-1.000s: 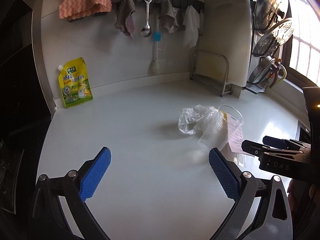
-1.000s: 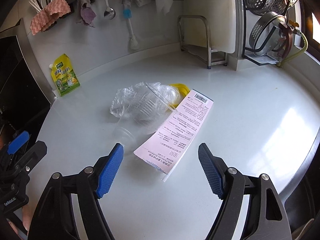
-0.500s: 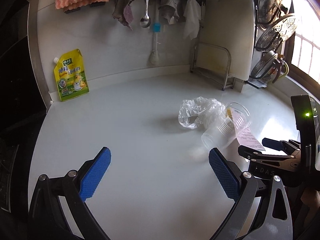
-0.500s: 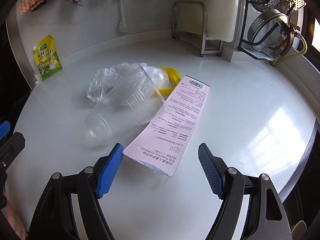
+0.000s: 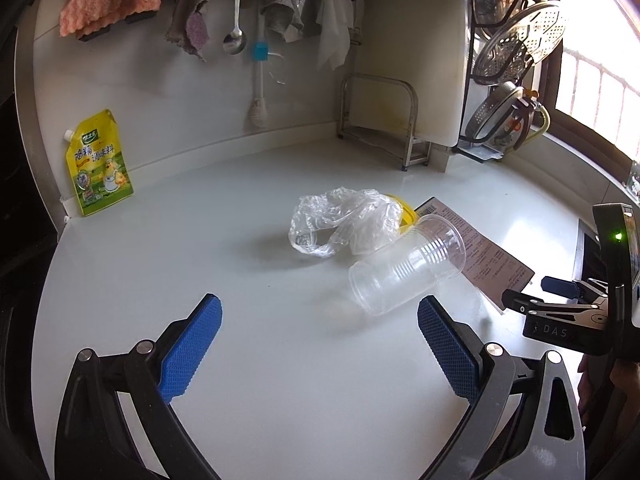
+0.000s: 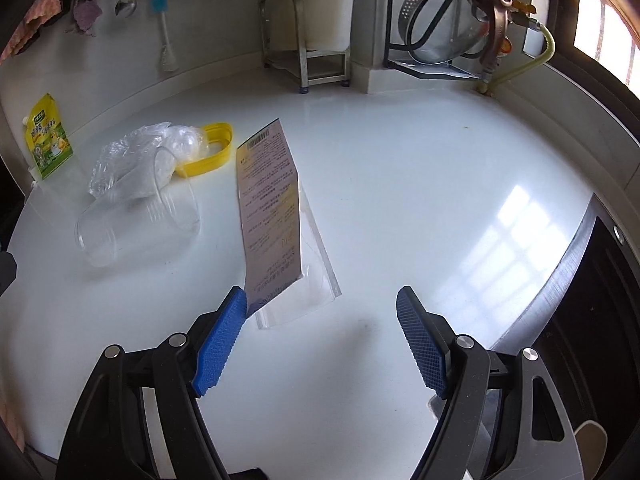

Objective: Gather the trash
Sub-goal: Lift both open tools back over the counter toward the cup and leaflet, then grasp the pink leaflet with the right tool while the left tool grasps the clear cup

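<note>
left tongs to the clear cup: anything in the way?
Nothing. In the left wrist view the stretch of white counter between the open left tongs and the tipped-over clear cup is bare; the crumpled plastic bag lies beyond the cup.

Yellow pouch (image 5: 99, 164) leans against wall; spoon (image 5: 236, 20), brush (image 5: 259, 84), cloths hang above; steamer rack (image 5: 516, 52) at right.

Open right gripper (image 6: 322, 336), pink packet (image 6: 270, 208), clear cup (image 6: 138, 220)
</note>
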A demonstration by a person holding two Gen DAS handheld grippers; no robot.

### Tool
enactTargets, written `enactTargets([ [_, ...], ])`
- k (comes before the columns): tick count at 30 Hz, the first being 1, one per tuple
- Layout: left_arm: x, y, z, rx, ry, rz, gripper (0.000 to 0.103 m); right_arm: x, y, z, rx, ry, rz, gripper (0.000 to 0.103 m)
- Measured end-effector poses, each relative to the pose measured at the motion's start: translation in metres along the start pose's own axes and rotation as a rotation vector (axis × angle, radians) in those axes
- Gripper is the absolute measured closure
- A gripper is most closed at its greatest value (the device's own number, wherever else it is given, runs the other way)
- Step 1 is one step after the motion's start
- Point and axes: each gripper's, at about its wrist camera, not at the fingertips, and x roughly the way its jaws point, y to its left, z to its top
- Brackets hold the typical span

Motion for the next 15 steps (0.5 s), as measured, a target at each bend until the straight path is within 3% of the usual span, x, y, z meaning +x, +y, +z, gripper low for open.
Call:
enactTargets([
  [7,0.016,-0.013,0.008,0.033,0.024,-0.056,0.006,-0.006,0.007,0.013,-0.073,-0.042,0.045,0.029],
  [15,0.029,-0.024,0.013,0.075,0.045,-0.093,0.006,0.009,0.016,0.038,-0.139,-0.009,0.062,0.029],
])
